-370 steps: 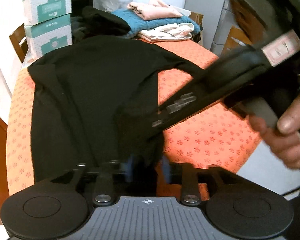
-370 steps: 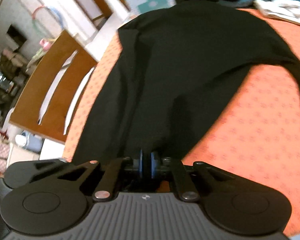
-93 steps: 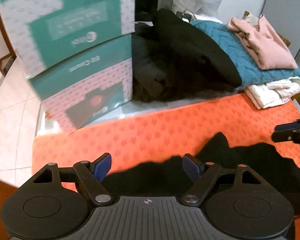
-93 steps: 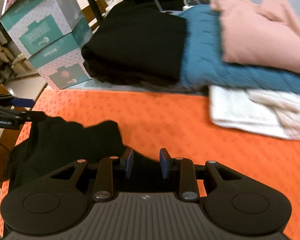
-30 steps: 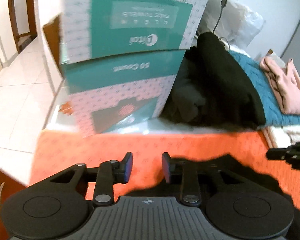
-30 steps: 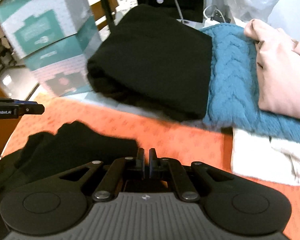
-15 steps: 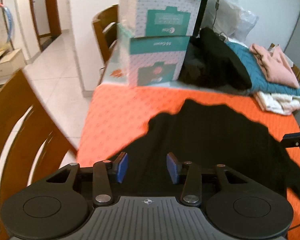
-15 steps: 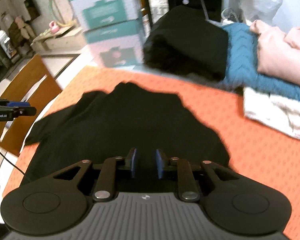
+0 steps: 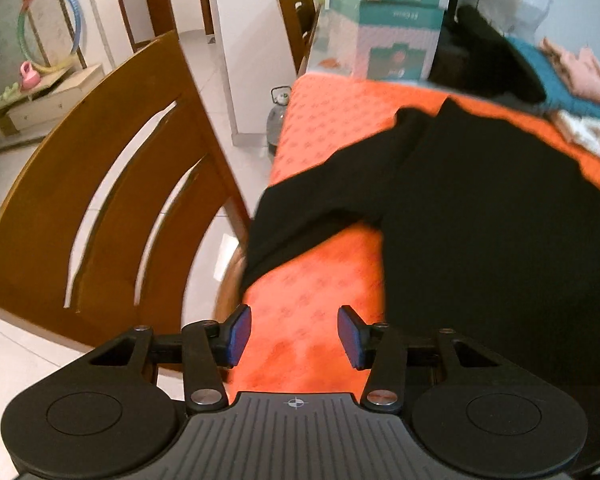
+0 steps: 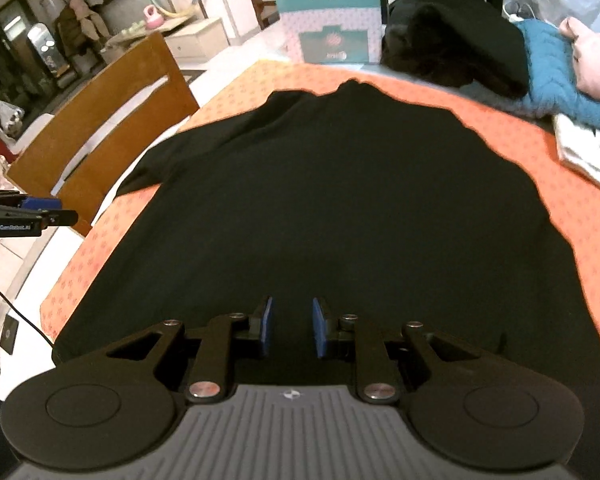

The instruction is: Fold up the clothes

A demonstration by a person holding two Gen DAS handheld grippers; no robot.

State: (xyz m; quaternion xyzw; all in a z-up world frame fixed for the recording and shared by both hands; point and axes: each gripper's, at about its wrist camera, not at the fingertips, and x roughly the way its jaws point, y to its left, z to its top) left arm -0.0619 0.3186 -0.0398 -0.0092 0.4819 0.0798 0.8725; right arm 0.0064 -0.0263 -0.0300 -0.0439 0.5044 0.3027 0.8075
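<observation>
One black sweater (image 10: 332, 200), spread flat

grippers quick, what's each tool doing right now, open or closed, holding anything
Left gripper: open, holding nothing, over the orange tablecloth.
Right gripper: open, holding nothing, over the black sweater.

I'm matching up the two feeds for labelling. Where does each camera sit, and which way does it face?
Left wrist: on the left gripper, open, at the table's left edge, facing the black top's sleeve and a wooden chair.
Right wrist: on the right gripper, open, above the near hem, facing the stacked clothes; the left gripper shows at left.
Shared: black top, orange tablecloth, teal boxes.
</observation>
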